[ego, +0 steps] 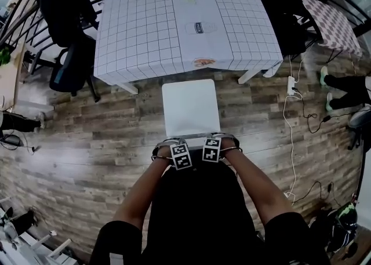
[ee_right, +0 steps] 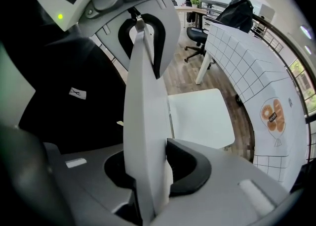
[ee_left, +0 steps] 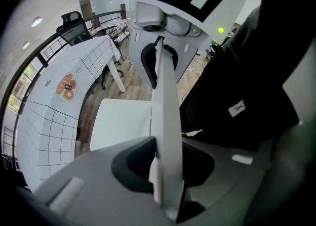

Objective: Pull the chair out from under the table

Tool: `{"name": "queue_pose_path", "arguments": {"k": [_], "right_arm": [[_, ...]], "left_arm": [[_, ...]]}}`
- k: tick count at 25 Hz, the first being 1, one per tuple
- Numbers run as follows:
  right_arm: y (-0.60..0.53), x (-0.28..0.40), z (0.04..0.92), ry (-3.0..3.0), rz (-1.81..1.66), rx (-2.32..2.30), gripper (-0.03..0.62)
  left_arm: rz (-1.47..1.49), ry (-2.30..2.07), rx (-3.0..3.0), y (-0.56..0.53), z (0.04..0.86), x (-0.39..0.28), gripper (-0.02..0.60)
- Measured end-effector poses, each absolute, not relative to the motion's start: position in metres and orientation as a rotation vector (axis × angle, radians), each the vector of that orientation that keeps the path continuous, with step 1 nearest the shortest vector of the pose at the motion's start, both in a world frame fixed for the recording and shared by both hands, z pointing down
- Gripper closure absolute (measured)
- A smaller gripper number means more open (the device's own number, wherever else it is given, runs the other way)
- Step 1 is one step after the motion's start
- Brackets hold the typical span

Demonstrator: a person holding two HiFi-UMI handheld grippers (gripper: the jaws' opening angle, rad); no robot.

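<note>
Left tool [ee_left: 165, 170] is clamping the top edge of the chair's backrest [ee_left: 165, 96]. Right tool [ee_right: 148, 170] is gripping the same edge just beside it, its jaws opening. The chair [ego: 190, 110] is sitting straight ahead, its seat reaching toward the table [ego: 145, 43], its backrest running side to side under both hands, equally near each; any pull looks straight back.

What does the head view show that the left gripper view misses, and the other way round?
Only the head view: the person's arms and a corded power strip on the floor. Only the left gripper view: the chair's backrest seen edge-on, clamped between the jaws of the left hand-held gripper. Both: the white seat, the table with its checked cloth, and the wood floor.
</note>
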State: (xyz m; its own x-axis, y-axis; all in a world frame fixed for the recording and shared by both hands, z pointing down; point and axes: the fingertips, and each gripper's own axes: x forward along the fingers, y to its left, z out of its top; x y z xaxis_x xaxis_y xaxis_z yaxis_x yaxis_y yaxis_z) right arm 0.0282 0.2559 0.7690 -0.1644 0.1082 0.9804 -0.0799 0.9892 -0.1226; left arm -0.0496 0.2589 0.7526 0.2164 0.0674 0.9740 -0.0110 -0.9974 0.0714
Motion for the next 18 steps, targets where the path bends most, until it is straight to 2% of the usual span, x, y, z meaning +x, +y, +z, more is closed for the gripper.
{"name": "queue_pose_path", "arguments": {"k": [8, 12, 18], "right_arm": [[0.263, 0.035, 0.727, -1.768, 0.193, 0.025, 0.480], [0.249, 0.034, 0.746, -1.774, 0.191, 0.074, 0.471], [0.238, 0.033, 0.704, -1.818, 0.175, 0.080, 0.451]], "left_arm": [[1.914, -0.029, 2.388, 0.267, 0.717, -0.052, 0.488], [1.930, 0.010, 2.485, 0.255, 0.735, -0.063, 0.488], [1.732, -0.108, 2.504, 0.243, 0.686, -0.071, 0.480]]}}
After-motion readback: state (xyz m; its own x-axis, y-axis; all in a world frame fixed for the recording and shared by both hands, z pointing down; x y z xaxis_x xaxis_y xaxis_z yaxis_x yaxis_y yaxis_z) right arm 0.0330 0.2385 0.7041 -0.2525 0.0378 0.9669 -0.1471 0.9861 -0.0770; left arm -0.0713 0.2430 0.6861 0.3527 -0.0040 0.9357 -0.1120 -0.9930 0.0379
